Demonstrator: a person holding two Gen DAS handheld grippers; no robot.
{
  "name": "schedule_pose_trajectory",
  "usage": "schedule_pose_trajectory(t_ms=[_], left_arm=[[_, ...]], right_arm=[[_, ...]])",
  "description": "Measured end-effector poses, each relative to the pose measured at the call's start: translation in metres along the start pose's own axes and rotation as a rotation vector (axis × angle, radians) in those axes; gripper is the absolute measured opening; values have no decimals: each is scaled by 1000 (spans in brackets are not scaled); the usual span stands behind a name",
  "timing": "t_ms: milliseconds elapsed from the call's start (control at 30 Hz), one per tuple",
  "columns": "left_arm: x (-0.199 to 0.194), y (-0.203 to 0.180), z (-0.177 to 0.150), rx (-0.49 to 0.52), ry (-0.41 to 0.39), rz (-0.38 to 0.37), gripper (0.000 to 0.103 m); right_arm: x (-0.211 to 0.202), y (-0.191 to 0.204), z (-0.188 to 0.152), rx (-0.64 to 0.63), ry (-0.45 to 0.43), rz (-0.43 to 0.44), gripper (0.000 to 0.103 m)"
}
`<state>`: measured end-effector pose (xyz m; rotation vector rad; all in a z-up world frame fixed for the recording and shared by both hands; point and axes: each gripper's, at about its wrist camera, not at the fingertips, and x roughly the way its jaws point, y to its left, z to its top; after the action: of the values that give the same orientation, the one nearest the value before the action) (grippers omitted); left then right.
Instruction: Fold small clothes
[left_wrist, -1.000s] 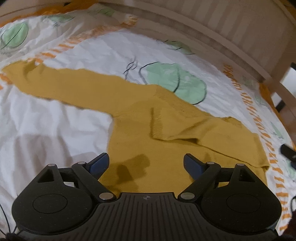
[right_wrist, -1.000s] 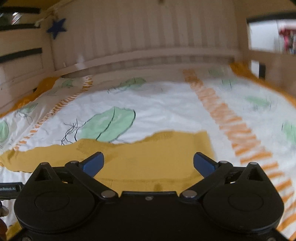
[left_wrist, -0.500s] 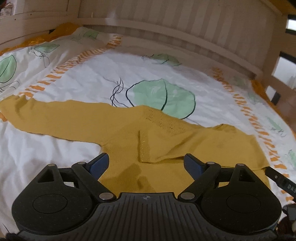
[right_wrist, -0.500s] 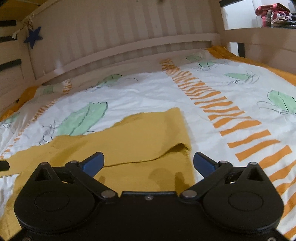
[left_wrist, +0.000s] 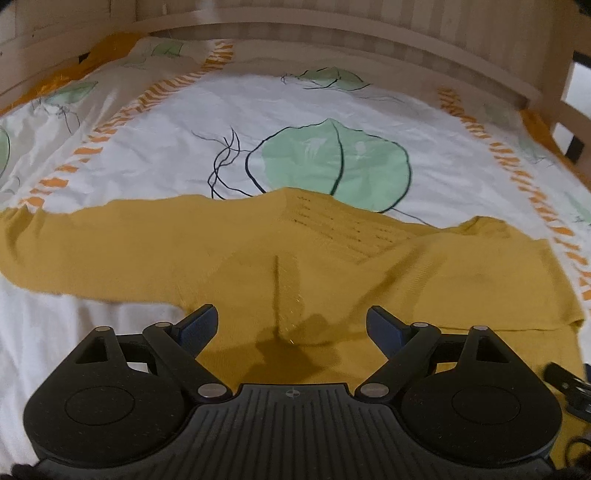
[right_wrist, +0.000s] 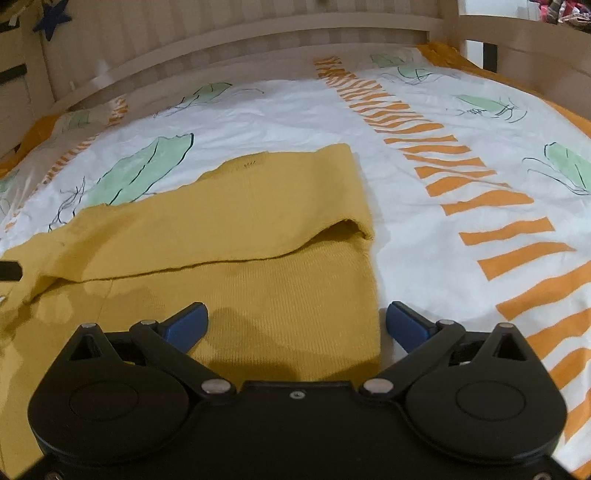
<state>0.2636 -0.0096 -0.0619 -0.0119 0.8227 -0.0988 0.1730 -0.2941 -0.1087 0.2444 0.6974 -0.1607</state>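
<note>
White leaf-print bedsheet (left_wrist: 166, 147), wooden bed rail (right_wrist: 258, 33), mustard sweater (right_wrist: 240, 221) spread flat

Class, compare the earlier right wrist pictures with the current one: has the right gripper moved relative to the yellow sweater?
Yes. The right gripper has swung rightward: the sweater, once centred ahead, now sits left, its right edge between the open jaws.

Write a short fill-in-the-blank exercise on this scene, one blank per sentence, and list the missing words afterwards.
1. The mustard-yellow sweater lies on a white bedsheet printed with green ____.
2. The left gripper and the right gripper both have their jaws ____.
3. In the left wrist view, one long sleeve stretches out flat toward the ____ edge of the picture.
4. The fingertips of the grippers are colored ____.

Missing words: leaves; open; left; blue
</note>
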Motion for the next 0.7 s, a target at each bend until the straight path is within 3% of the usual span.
schedule_pose_trajectory(t_ms=[133, 300, 433, 500, 600, 700], left_arm=[[19, -2, 6, 36, 27, 46, 88], [37, 2, 6, 11, 75, 31, 86], [43, 4, 4, 7, 102, 6, 66], [40, 3, 5, 15, 77, 13, 39], [33, -2, 10, 48, 58, 38, 13], [20, -9, 18, 107, -34, 110, 7]], right_arm=[[5, 6, -2, -42, 6, -12, 103], [8, 13, -5, -83, -2, -25, 103], [9, 11, -3, -79, -1, -22, 103], [9, 11, -3, -79, -1, -23, 103], [9, 11, -3, -79, -1, -23, 103], [9, 12, -4, -78, -1, -22, 103]])
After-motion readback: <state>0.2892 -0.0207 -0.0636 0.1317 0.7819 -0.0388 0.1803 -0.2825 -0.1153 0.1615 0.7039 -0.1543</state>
